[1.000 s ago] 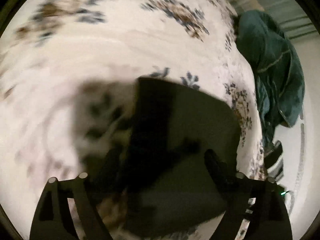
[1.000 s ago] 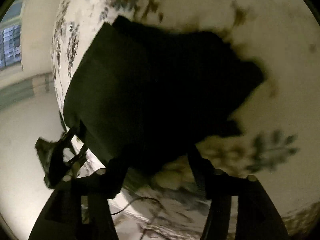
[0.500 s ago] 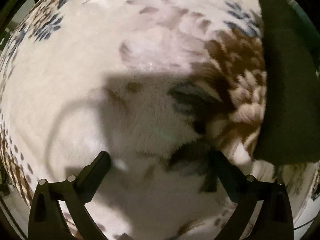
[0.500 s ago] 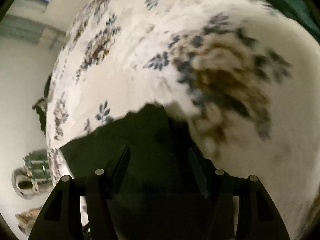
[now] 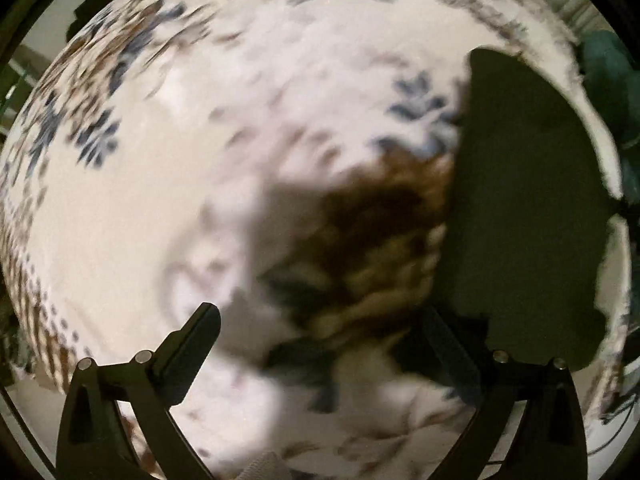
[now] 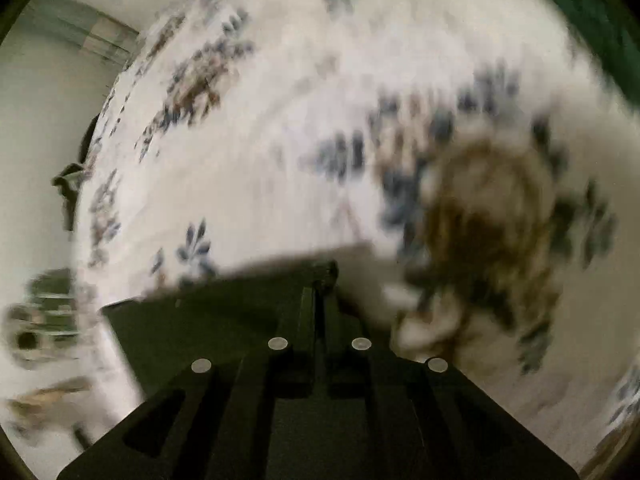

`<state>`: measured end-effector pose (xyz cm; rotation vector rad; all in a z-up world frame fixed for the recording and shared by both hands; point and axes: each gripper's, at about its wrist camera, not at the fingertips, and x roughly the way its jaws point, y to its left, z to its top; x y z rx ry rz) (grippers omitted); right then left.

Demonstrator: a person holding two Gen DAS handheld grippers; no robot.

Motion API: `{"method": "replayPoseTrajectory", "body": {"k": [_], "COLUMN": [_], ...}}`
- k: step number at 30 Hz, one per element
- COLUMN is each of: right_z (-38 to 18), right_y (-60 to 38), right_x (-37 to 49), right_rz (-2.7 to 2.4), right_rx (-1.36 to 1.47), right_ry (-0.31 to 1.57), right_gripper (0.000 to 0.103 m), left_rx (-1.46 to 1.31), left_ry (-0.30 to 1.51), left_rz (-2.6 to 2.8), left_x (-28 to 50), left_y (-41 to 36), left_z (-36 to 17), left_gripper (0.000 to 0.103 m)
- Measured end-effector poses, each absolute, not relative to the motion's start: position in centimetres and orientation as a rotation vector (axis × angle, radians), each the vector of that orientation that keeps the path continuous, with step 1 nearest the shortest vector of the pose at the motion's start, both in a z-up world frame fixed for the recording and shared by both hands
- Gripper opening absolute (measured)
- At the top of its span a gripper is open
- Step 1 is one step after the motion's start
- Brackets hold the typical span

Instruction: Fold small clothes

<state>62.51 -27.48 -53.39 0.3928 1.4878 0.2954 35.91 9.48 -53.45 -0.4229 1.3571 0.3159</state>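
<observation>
Left wrist view: left gripper (image 5: 320, 322) over floral blanket (image 5: 224, 128), jaws spread wide, nothing between them. Dark garment (image 5: 520, 208) flat on blanket, just right of right finger. Teal cloth (image 5: 612, 80) at far right edge.

Right wrist view: right gripper (image 6: 320, 280) with jaws pressed together, pinching corner of dark garment (image 6: 208, 320). Containers: none visible.

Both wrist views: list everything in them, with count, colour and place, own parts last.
dark garment: one, dark olive-black, flat on the blanket near its edge.
floral blanket: one, white with blue and brown flowers, under everything.
teal cloth: one, dark teal, beyond the blanket's edge.
left gripper: one, black, wide open above the blanket, holding nothing.
right gripper: one, black, shut at the garment's corner; blur hides whether it pinches cloth.
</observation>
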Motion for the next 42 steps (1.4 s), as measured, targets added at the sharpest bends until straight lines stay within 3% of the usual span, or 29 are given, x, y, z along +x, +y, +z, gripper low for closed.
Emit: {"method": "replayPoseTrajectory", "body": {"k": [1,3,4,13,14,15,17,28,34,35,38,39,42], "right_z": [-52.9,-51.4,-51.0,-55.8,-56.0,-56.1,-55.8,-49.3,-55.4,-56.0,-55.2,-54.6,-54.0], "right_y": [-28.7,-31.6,-32.6,-34.6,-34.6,-34.5,-34.3,-38.1,-40.1,-40.3,-41.6,-42.0,-41.4], "right_x": [61.9,59.7,58.5,48.7,48.2,47.6,46.7,41.0,40.4,40.6,42.0,42.8,47.3], "right_rz": [0.308,0.317,0.313,0.269,0.261,0.255,0.237,0.135,0.099,0.105,0.084,0.092,0.147], "right_rx": [0.445,0.536,0.572,0.691,0.7,0.705,0.694,0.72,0.839,0.862,0.863,0.867,0.844], "right_ry": [1.481,1.47,1.475,1.644,1.629,1.6,1.544,1.308,1.488,1.509,1.48,1.446,1.402], "right_gripper": [0.009,0.039,0.042,0.043,0.043,0.034,0.005,0.004,0.005,0.011,0.041,0.046,0.047], "left_rx": [-0.416,-0.374,-0.355,-0.214,-0.204,-0.19,-0.171,-0.098,-0.148,-0.158,-0.167,-0.166,-0.19], "left_ry": [1.346,1.324,1.322,1.415,1.422,1.428,1.432,1.417,1.406,1.395,1.347,1.334,1.292], "left_rz": [0.304,0.277,0.271,0.292,0.292,0.294,0.292,0.247,0.245,0.243,0.233,0.235,0.241], "left_x": [36.2,37.1,37.4,39.2,39.3,39.5,39.6,40.0,40.0,40.5,42.7,43.5,46.8], "left_y": [9.2,8.1,7.9,6.3,6.1,5.8,5.4,2.8,2.9,3.2,4.0,4.3,5.1], "left_z": [-53.1,-52.7,-52.5,-53.2,-53.1,-53.0,-52.6,-50.8,-50.3,-50.1,-49.3,-49.2,-49.2], "left_gripper": [0.103,0.103,0.103,0.103,0.103,0.103,0.103,0.103,0.103,0.103,0.103,0.103,0.103]}}
